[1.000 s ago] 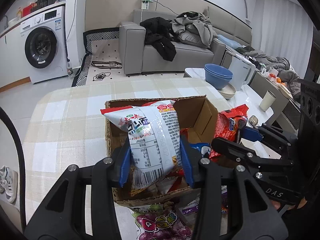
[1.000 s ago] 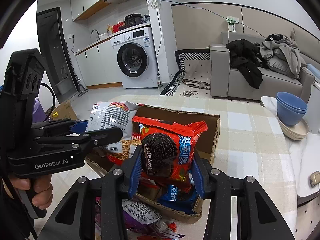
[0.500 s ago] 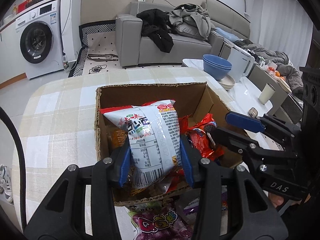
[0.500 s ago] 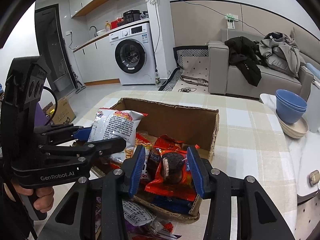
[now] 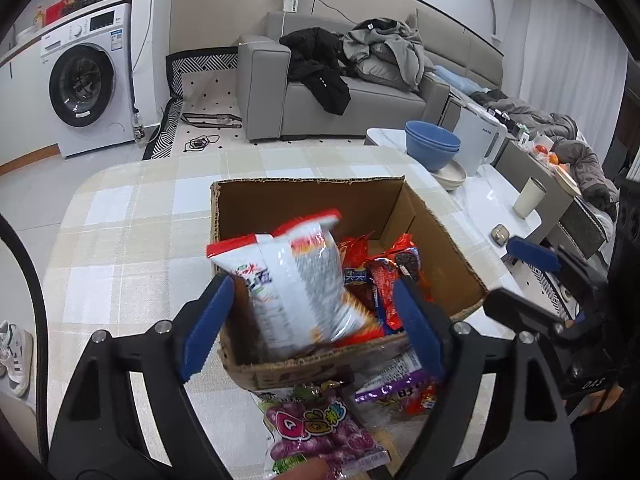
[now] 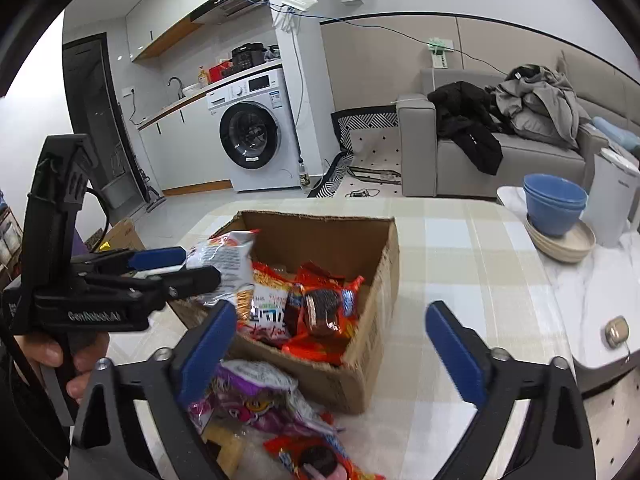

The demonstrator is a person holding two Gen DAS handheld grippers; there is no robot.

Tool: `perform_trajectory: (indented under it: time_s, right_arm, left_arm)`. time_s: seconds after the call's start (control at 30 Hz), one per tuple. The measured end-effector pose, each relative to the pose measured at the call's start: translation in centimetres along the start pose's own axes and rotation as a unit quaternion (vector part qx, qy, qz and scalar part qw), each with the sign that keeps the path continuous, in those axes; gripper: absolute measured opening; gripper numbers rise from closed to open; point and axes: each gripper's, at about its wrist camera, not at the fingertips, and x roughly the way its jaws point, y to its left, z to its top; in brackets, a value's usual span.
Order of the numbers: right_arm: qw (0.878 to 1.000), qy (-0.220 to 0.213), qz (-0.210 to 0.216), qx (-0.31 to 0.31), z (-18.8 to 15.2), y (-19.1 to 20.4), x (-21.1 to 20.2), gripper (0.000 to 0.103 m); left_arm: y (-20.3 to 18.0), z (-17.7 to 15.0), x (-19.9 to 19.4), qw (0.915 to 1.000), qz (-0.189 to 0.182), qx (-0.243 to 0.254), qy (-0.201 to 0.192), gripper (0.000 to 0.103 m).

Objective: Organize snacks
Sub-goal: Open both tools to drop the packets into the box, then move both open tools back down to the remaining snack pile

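Both claws just let go: left claw (image 5: 310, 320) is now spread wide, white chip bag (image 5: 296, 280) tipping into the cardboard box (image 5: 308, 196). Right claw (image 6: 332, 344) is also wide apart, its red cookie pack (image 6: 320, 312) lying inside. Purple candy bag (image 5: 320, 428) waits on the bench (image 5: 132, 240), probably next.

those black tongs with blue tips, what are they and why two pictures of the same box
They are hand-held grippers, one in each of a person's hands, each carrying a fisheye camera looking along its fingers. One picture comes from the left gripper, the other from the right gripper. Both are open and hold nothing. The brown cardboard box sits on a checked tablecloth. Inside, a white-and-red snack bag stands tilted between the left gripper's open fingers, beside a red cookie packet. A purple candy bag lies outside the box.
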Motion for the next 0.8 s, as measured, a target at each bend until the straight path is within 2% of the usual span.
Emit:
perform_trajectory:
  time_s: [0.1,0.2,0.53,0.8]
  right_arm:
    - [1.0,-0.002,-0.001,0.006,-1.1,-0.3,-1.0,0.102]
    - [1.0,0.003,-0.001,0.007,-2.2,-0.2,-1.6,0.102]
    - [0.999,0.026,0.013,0.013,-6.1,-0.3,-2.1,0.103]
    - [0.999,0.044,0.007,0.009,-9.0,-0.5,-2.4,0.103]
  left_arm:
    - [0.2,-0.6,-1.3,1.0,-0.002,-0.007,0.0,0.085]
    - [0.3,-1.5,-2.8,0.9999,-0.002,-0.016,-0.004,0.102]
    - [0.6,-5.5,-6.7,0.9992,0.013,-0.036,-0.007,0.102]
    - [0.9,-8.6,-7.5,0.9985,0.022,-0.049,0.004,0.102]
